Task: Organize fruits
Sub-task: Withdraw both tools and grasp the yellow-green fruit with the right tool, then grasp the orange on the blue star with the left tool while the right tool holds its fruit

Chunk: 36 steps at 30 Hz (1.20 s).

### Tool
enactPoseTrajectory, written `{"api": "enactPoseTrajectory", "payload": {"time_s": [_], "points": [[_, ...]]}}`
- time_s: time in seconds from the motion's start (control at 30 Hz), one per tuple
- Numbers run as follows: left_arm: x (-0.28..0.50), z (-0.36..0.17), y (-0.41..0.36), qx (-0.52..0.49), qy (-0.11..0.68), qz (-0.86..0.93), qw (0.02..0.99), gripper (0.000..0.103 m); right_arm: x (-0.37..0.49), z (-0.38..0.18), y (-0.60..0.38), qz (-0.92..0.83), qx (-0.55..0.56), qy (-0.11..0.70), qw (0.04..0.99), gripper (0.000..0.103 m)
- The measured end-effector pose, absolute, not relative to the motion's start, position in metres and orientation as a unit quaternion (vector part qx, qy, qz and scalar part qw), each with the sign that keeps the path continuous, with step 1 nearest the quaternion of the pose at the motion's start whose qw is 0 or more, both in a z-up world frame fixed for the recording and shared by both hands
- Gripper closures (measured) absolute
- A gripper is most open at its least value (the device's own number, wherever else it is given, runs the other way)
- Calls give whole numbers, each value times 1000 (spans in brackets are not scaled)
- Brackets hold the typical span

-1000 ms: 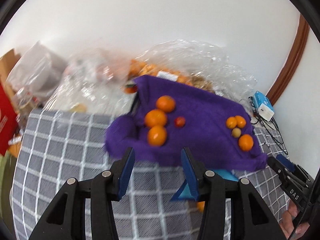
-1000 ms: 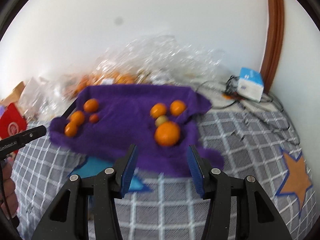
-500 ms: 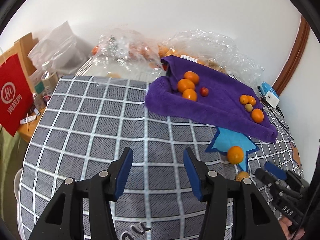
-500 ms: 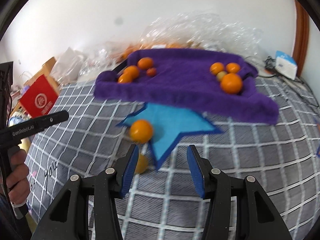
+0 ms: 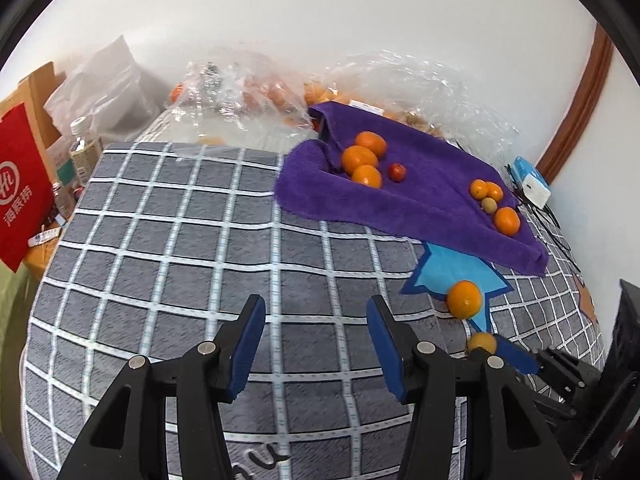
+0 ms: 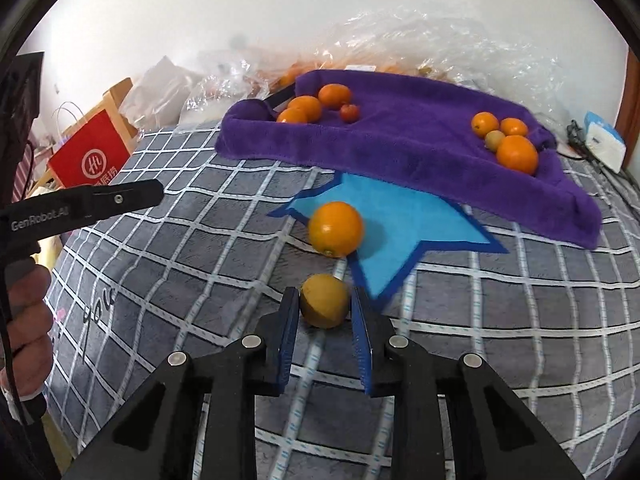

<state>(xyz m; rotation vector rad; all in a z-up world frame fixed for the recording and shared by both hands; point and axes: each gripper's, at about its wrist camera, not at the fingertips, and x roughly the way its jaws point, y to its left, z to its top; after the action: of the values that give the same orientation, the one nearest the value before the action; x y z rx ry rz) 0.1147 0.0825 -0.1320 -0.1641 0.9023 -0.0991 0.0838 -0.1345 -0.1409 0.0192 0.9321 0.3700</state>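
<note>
A: Right wrist view: right claw [image 6: 325,309] pinches yellow fruit [image 6: 324,300] on the checked blanket [image 6: 180,248].
B: Left wrist view: left claw [image 5: 316,332] parted, empty; yellow fruit half hidden.

Two wrist cameras, both looking forward and down over the bed toward the white wall.

The left wrist view sits behind the left tool [image 5: 316,340], above the checked blanket [image 5: 160,260], far from the purple towel [image 5: 420,200]. The right wrist view is low and close behind the right tool [image 6: 325,306]. Both views share the towel, the blue star [image 6: 400,220] and the large orange [image 6: 335,229].
</note>
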Motion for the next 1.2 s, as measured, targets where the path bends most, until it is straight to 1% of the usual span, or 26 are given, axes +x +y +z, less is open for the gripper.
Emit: {"api": "enactPoseTrajectory", "payload": {"time_s": [0.33,0.5,0.73,0.97,1.03,1.07,1.1,1.2], "points": [[125,-141,26,-56,449,-105,886,53,85,-137,-213,91,20,436,895,77],[128,-141,-4,-60,447,-142,881,53,86,-139,-246,56,24,435,898,77],[137,-149,-34,-51,461,-162,871,53,86,-142,-268,37,26,434,900,77],[143,-159,-47,-40,472,-154,867,53,85,-143,-273,37,27,433,900,77],[144,-163,-48,-41,474,-150,867,60,87,-144,-273,36,28,434,900,77],[145,-164,-49,-38,476,-147,866,69,89,-145,-274,36,30,434,899,77],[147,-165,-50,-33,479,-147,865,71,90,-145,-274,36,31,436,899,77],[149,-164,-50,-29,482,-155,862,71,93,-144,-275,32,33,438,898,77]]}}
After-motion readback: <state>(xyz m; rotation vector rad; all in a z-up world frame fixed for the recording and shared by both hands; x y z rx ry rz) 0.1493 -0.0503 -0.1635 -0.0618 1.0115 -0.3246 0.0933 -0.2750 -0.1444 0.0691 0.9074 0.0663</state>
